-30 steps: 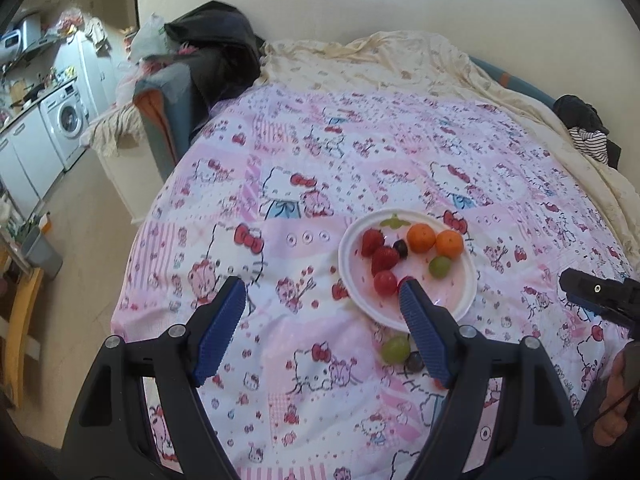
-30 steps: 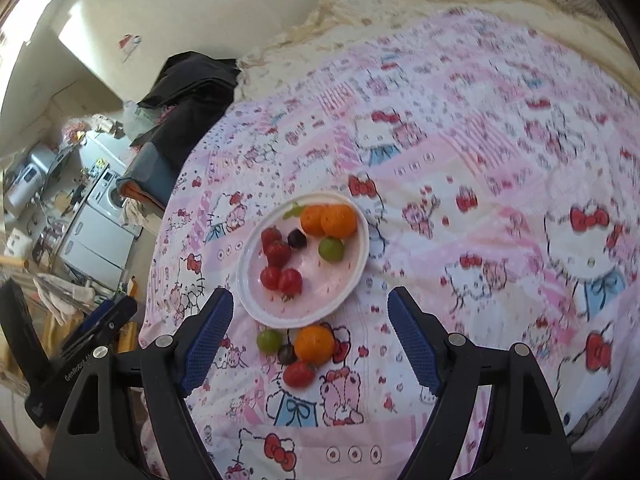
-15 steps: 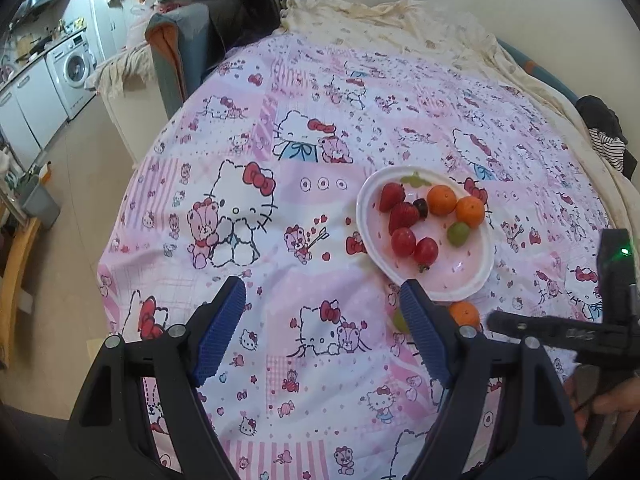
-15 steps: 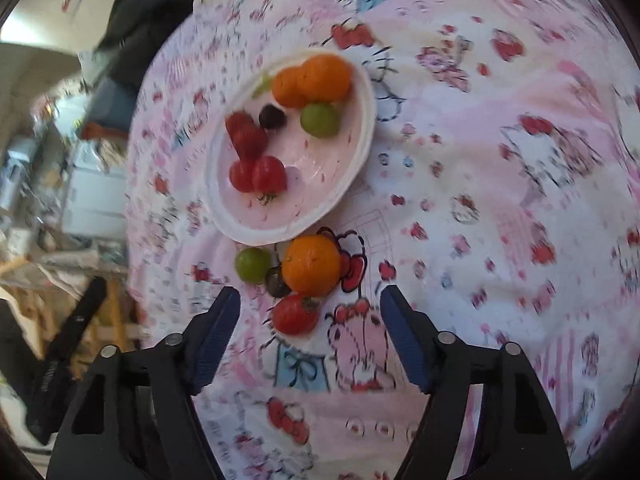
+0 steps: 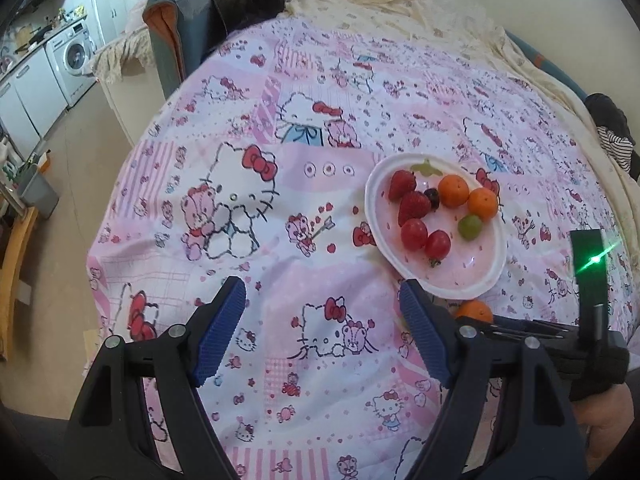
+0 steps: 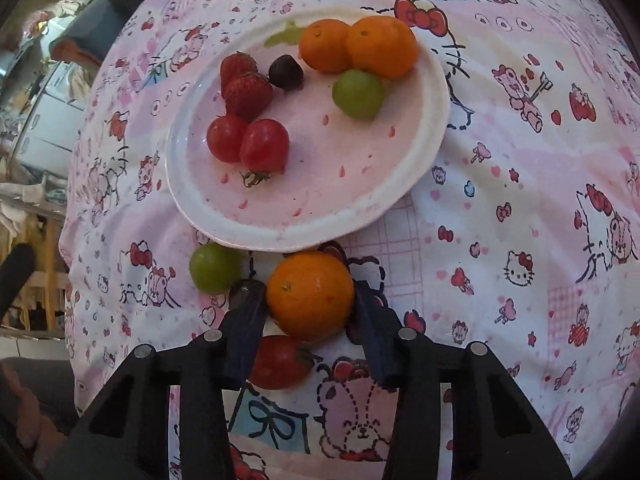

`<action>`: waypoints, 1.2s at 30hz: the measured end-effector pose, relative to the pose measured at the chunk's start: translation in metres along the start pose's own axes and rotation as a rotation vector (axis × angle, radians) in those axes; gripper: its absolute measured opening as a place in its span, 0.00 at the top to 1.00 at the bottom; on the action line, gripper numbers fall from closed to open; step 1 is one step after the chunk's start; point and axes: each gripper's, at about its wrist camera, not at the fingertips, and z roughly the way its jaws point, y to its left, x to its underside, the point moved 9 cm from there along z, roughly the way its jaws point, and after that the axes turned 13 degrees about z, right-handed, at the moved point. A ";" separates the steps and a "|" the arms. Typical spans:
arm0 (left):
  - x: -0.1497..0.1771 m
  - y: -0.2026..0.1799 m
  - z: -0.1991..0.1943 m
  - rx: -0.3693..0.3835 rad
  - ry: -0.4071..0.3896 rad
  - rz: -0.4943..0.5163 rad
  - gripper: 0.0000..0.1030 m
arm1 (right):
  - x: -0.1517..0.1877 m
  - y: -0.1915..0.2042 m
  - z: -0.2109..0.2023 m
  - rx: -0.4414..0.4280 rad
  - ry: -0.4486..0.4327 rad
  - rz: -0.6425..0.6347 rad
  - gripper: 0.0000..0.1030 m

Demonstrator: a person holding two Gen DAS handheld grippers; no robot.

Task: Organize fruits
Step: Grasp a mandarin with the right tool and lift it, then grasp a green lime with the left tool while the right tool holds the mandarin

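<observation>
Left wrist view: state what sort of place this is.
Probably a small one-room flat: a bed under a pink cartoon-cat print quilt, a white front-loading washing machine and white kitchen cabinets share the room.

From the left wrist we look steeply down across the bed, farther back, with the plate at right. From the right wrist we look down more steeply and much nearer, the plate filling the upper middle. We share the plate and its fruit.

No readable text, label or number shows anywhere.
</observation>
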 end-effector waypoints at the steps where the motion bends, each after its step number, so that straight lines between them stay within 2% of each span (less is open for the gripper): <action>1: 0.000 -0.002 0.002 0.005 0.007 -0.002 0.25 | 0.000 -0.002 -0.002 0.002 -0.004 0.003 0.56; 12: 0.000 -0.024 0.018 0.039 0.041 0.012 0.26 | -0.007 -0.032 -0.035 -0.017 -0.067 0.115 0.56; 20: 0.010 -0.050 0.046 0.126 0.114 0.043 0.27 | -0.012 -0.033 -0.080 -0.120 -0.163 0.150 0.56; 23: 0.014 -0.064 0.056 0.159 0.142 0.076 0.36 | -0.015 -0.032 -0.089 -0.152 -0.176 0.166 0.56; 29: 0.023 -0.092 0.077 0.207 0.176 0.132 0.39 | -0.017 -0.034 -0.093 -0.182 -0.172 0.188 0.56; 30: 0.024 -0.095 0.080 0.219 0.178 0.137 0.46 | -0.017 -0.034 -0.093 -0.185 -0.170 0.191 0.56; 34: 0.027 -0.100 0.092 0.219 0.185 0.145 0.51 | -0.017 -0.032 -0.092 -0.194 -0.164 0.194 0.56; 36: 0.025 -0.099 0.093 0.232 0.176 0.131 0.60 | -0.017 -0.032 -0.092 -0.194 -0.162 0.194 0.56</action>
